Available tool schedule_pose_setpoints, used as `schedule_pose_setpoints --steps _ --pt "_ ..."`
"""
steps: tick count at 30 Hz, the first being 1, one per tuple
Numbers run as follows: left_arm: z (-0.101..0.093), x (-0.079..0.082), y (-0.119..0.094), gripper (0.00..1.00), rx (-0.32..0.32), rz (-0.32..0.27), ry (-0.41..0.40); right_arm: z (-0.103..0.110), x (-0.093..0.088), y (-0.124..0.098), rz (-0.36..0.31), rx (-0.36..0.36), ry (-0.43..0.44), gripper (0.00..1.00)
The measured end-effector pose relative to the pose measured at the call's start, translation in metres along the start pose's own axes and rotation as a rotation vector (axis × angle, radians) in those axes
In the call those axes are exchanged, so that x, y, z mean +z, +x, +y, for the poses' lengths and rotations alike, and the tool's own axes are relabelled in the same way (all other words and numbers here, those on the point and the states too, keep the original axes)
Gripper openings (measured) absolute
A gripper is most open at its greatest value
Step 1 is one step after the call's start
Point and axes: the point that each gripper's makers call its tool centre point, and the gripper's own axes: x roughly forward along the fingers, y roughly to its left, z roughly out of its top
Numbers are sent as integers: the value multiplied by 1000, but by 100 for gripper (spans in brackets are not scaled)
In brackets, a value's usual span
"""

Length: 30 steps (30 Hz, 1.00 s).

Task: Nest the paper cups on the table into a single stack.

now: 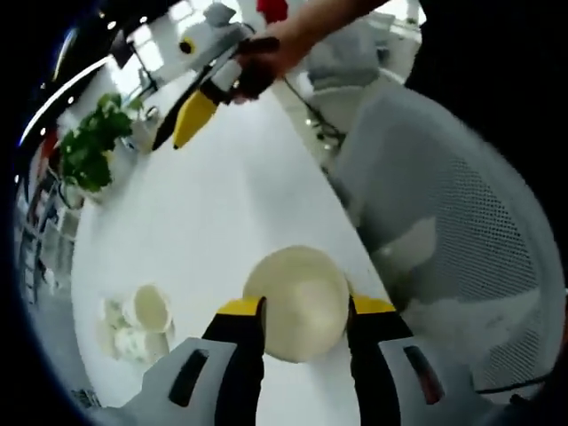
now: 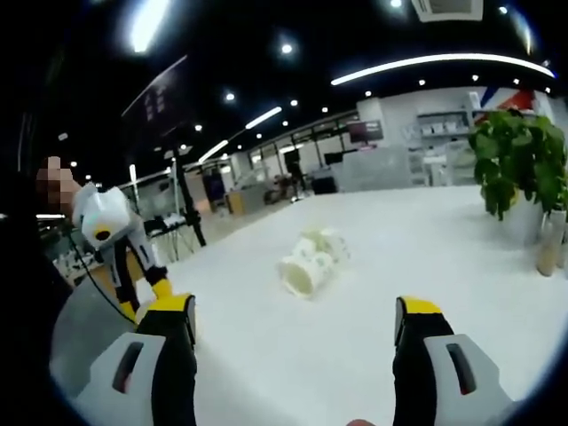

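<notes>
A cream paper cup sits between the yellow-tipped jaws of my left gripper, closed end toward the camera, and both jaws press its sides. It hangs above the white table. Two more paper cups lie on the table to the lower left. In the right gripper view the same loose cups lie on their sides mid-table, well ahead of my right gripper, whose jaws stand wide apart with nothing between them. The right gripper, held by a hand, shows far across the table. The left gripper shows at the left.
A leafy potted plant and a glass vase stand at one end of the table. A grey mesh chair stands close to the table's edge. An office hall with ceiling lights lies behind.
</notes>
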Motion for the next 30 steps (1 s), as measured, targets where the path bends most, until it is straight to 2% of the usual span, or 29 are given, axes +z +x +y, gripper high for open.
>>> schedule_pose_setpoints --steps 3,10,15,26,30 --pt "2 1 -2 39 14 0 15 0 0 -1 -5 -1 5 91" --pt "0 -2 -7 41 -2 8 3 -3 0 -1 -14 -2 11 91" --pt "2 -5 -10 47 7 9 -27 -2 1 1 -18 3 12 91" --pt "3 -11 -15 48 16 -3 -90 -4 0 2 -22 0 18 91" --pt "4 -11 -16 48 22 -25 -120 -5 0 0 -19 -5 18 91"
